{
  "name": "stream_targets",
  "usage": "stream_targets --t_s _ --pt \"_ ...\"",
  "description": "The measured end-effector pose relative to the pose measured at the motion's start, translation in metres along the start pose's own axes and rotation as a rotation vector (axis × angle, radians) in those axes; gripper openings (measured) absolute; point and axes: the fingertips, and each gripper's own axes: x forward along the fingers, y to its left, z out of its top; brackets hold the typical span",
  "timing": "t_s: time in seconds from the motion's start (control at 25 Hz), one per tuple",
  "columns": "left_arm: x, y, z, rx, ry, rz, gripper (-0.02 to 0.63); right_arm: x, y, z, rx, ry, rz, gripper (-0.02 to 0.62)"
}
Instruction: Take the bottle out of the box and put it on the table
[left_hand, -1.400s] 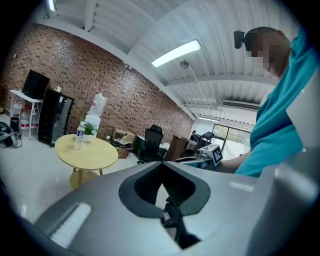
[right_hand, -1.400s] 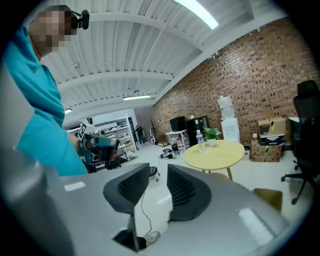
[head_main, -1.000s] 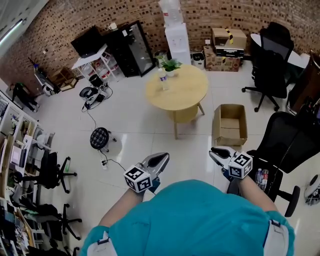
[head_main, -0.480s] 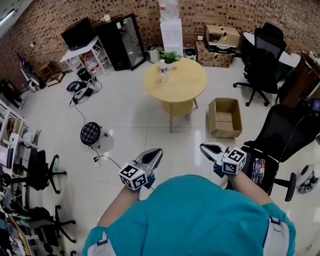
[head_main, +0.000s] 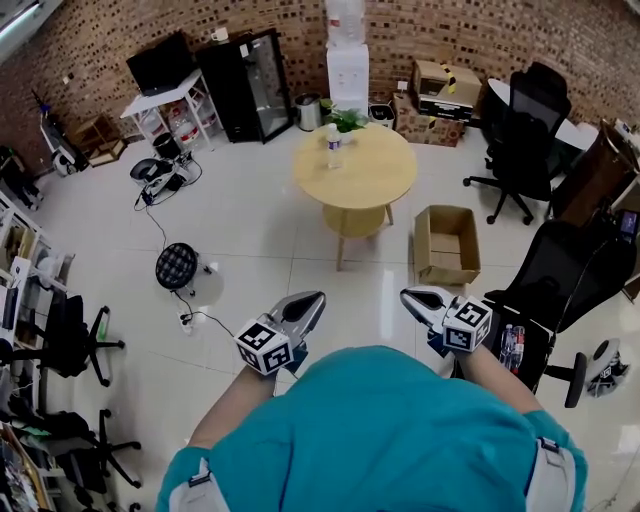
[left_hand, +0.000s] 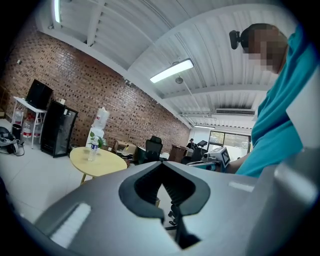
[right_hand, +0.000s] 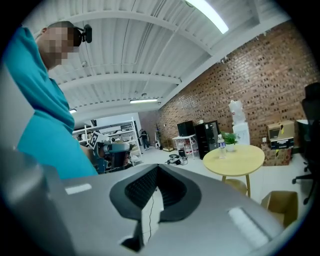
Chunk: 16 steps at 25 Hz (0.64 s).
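Observation:
A clear water bottle (head_main: 333, 146) stands upright on the round yellow table (head_main: 365, 180), beside a small potted plant (head_main: 347, 120). An open cardboard box (head_main: 446, 245) sits on the floor to the right of the table; only its flaps show inside. My left gripper (head_main: 314, 299) and right gripper (head_main: 408, 296) are held level close to my body, far from the table and box. Both are shut with nothing in them. The bottle (left_hand: 91, 150) is distant in the left gripper view past the left gripper (left_hand: 161, 163). The right gripper view shows the bottle (right_hand: 220, 145), box (right_hand: 280, 202) and right gripper (right_hand: 158, 166).
Black office chairs (head_main: 530, 130) (head_main: 575, 280) stand to the right of the box. A black stool (head_main: 177, 266) with floor cables is at the left. A black cabinet (head_main: 245, 85), water dispenser (head_main: 347, 60) and cartons (head_main: 440, 90) line the brick wall.
The table and box have slid slightly away in the head view as I moved across the floor. Both grippers stayed close to my body, shifting a little up the picture.

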Motion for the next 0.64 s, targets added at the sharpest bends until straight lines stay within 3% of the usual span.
stream_targets --t_s 0.64 --pt "0.007 -0.004 0.005 0.014 -0.001 0.013 0.000 -0.011 -0.011 0.007 -0.046 0.011 0.018 0.000"
